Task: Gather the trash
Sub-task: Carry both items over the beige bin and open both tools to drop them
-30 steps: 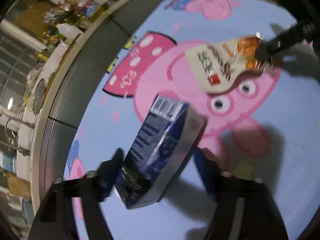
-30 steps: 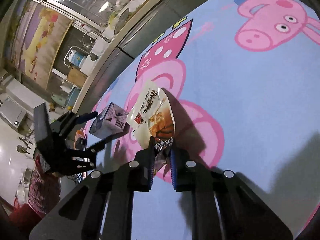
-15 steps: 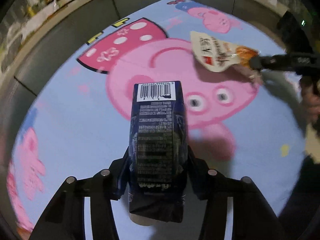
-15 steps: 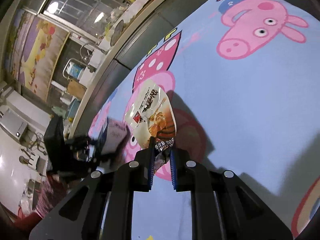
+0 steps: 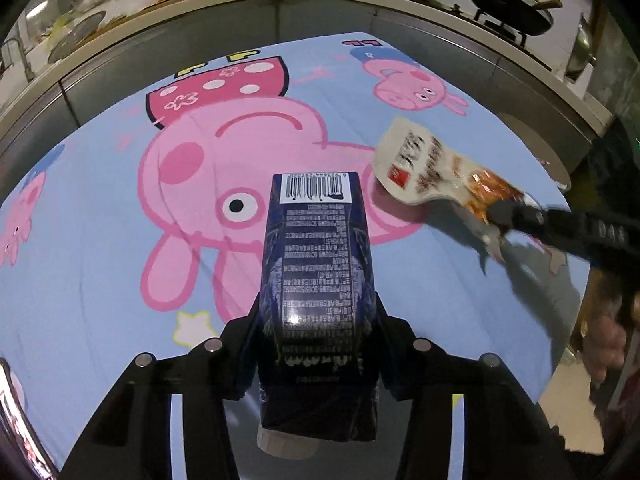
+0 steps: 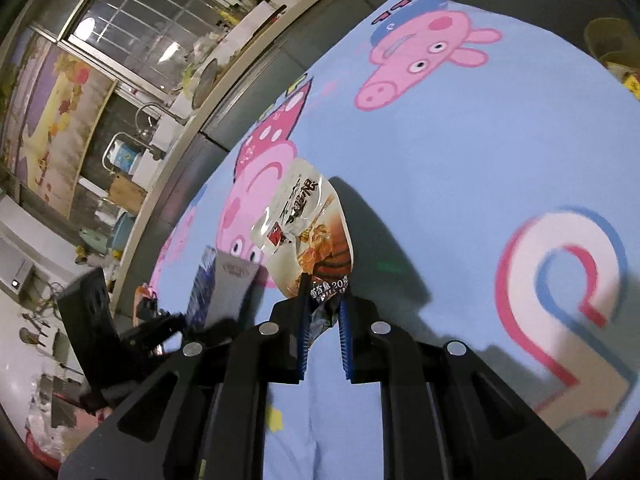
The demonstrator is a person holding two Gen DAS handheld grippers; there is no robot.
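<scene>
Left wrist view: a dark blue carton (image 5: 318,280), likely light and stiff, sits clamped by its sides in the left gripper (image 5: 316,344) above the cartoon cloth (image 5: 100,280). The right gripper (image 6: 323,320) pinches a limp, probably slippery wrapper (image 6: 308,232) by its bottom edge.

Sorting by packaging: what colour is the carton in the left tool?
Dark navy blue carton with a white barcode patch, clearest in the left wrist view.
</scene>
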